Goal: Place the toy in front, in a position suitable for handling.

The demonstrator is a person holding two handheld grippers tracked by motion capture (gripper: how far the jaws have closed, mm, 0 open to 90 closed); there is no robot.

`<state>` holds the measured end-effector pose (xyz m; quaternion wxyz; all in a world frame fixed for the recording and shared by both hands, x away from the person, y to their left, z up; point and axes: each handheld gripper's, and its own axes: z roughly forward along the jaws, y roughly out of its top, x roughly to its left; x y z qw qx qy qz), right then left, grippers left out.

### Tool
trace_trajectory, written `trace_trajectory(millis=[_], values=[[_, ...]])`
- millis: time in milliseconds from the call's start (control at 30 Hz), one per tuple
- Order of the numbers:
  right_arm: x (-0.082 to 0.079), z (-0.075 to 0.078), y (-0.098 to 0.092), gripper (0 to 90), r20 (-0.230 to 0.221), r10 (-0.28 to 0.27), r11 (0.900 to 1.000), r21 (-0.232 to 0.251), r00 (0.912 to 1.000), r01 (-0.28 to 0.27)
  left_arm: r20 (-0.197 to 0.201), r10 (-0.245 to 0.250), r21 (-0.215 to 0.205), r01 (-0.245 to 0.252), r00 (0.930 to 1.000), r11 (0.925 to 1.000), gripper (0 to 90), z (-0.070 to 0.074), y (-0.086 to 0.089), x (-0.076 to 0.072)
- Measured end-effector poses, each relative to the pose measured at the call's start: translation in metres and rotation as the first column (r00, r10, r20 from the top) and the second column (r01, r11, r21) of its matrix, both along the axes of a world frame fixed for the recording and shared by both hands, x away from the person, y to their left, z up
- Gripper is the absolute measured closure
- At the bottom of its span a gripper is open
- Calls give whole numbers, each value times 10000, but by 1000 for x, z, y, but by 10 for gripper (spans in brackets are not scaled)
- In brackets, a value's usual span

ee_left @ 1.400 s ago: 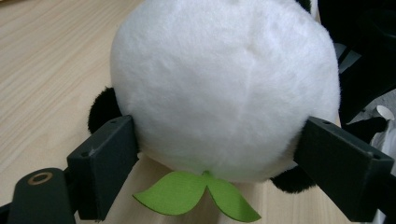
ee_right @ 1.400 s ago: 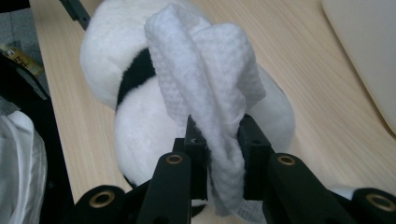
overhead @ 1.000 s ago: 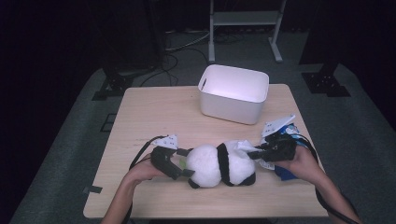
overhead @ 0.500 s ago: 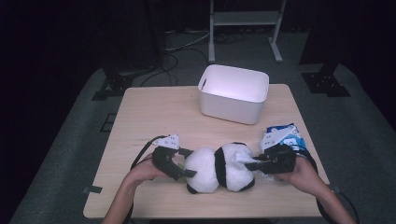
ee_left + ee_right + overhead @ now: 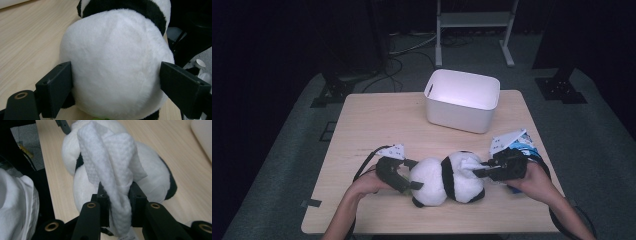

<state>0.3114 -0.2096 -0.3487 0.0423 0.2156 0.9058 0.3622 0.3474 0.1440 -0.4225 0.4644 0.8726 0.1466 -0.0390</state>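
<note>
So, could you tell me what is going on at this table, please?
A person is cleaning a panda plush toy that lies on the wooden table. The left claw is closed around the toy's round white body and steadies it. The right claw pinches a folded white wipe and holds it against the toy; its jaws have just been easing open slightly. A white bin stands behind, untouched.

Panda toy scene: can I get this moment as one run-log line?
left hand-held gripper: clamps plush panda | right hand-held gripper: pinches white wipe against panda | white bin: behind
</note>
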Motion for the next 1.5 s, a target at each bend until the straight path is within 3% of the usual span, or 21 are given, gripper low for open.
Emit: trace_trajectory(millis=[300, 700, 833, 1100, 1300, 1500], values=[[15, 7, 15, 757, 94, 91, 9999, -59, 9999, -91, 51, 28, -31, -28, 10000, 10000, 119, 0, -1, -1], [32, 8, 52, 785, 415, 491, 9978, -473, 9979, -471, 90, 2, -18, -2, 10000, 10000, 119, 0, -2, -1], [38, 8, 47, 785, 449, 182, 9989, -436, 9988, -163, 126, -43, 29, 43, 9999, 10000, 119, 1, -2, -1], [42, 5, 20, 785, 294, -611, 9977, -270, 9977, 619, 91, -7, -13, 7, 10000, 10000, 119, 1, -2, -1], [34, 0, 10, 785, 105, -549, 9984, -152, 9984, 551, 190, -57, 115, 55, 9998, 9999, 118, 3, -1, -1], [20, -6, 3, 785, 41, -482, 9987, -140, 9988, 482, -78, -23, 342, 25, 10000, 9994, 100, 1, 1, 0]])
